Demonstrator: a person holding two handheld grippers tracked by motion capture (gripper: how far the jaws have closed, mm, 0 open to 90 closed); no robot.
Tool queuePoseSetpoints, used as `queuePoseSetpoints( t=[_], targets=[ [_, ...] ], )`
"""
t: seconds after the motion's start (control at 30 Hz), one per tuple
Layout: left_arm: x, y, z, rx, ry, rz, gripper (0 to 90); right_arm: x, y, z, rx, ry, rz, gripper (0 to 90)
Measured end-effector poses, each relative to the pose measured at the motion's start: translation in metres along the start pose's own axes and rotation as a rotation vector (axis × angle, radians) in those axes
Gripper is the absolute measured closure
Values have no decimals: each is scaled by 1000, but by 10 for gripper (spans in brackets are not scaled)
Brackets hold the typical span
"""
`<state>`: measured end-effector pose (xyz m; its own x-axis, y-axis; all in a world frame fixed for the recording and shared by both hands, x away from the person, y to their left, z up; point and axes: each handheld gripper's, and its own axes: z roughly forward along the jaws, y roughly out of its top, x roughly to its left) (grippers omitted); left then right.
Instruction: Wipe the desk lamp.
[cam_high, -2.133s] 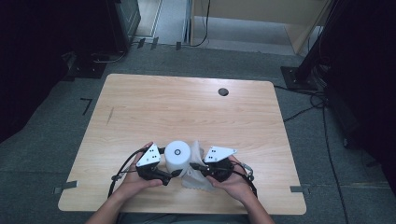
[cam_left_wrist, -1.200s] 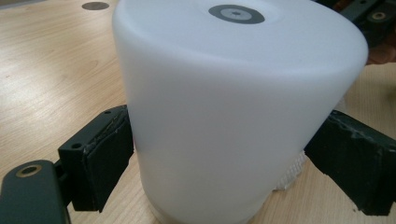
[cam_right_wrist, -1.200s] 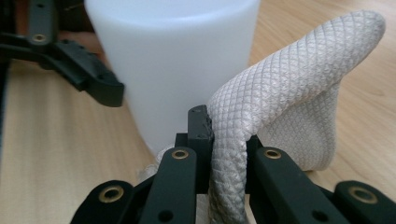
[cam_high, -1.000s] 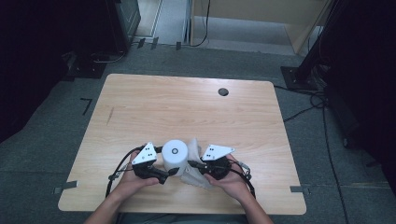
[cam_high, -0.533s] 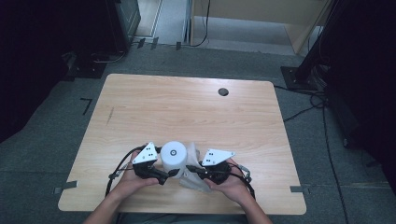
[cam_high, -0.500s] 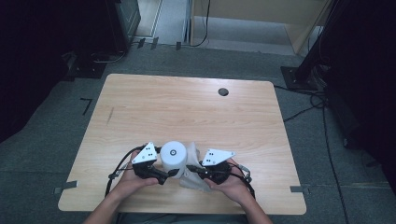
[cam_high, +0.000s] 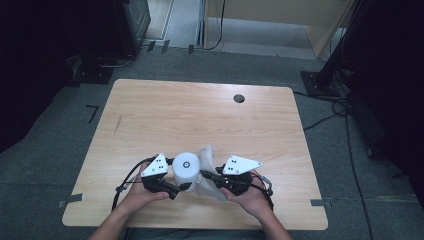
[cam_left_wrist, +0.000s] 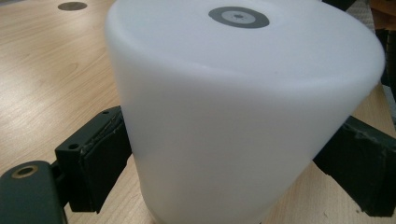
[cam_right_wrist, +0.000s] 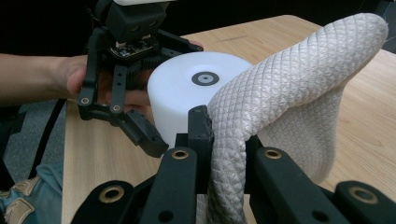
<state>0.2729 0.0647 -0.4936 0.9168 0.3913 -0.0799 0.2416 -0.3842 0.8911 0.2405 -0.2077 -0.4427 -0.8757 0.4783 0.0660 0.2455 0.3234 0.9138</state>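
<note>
High view: left gripper (cam_high: 186, 186) clamps the white plastic cylinder (cam_high: 186, 170) (upright); right gripper (cam_high: 204, 174) pinches the grey quilted cloth (cam_high: 208, 162).

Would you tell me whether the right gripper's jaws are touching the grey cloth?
Touching. The right gripper view shows the right gripper with both black jaws pressed against a pinched fold of the grey cloth, which rises from between them beside the white cylinder.

Wooden table (cam_high: 200, 115) with a dark round hole (cam_high: 239, 98) (possibly a grommet); cables (cam_high: 325, 119) on the floor.
</note>
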Motion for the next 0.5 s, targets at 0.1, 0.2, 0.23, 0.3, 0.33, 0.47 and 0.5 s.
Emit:
queuePoseSetpoints(
  t=[0.1,0.2,0.23,0.3,0.33,0.47,0.5],
  targets=[
    [0,0,1,5,-5,1,79,-5,-6,2,14,5,22,828],
    [0,-1,2,10,-6,1,80,-8,-14,6,46,19,47,826],
    [0,-1,2,11,-7,0,81,-9,-17,8,56,19,48,826],
    [-1,-1,2,11,-6,0,81,-10,-23,13,83,17,45,826],
    [-1,-1,2,12,-6,0,81,-11,-25,15,97,17,47,827],
    [-1,-1,2,11,-4,0,81,-12,-30,20,122,6,57,828],
    [0,-2,2,11,-4,-1,81,-11,-29,19,118,9,63,828]
  ],
)
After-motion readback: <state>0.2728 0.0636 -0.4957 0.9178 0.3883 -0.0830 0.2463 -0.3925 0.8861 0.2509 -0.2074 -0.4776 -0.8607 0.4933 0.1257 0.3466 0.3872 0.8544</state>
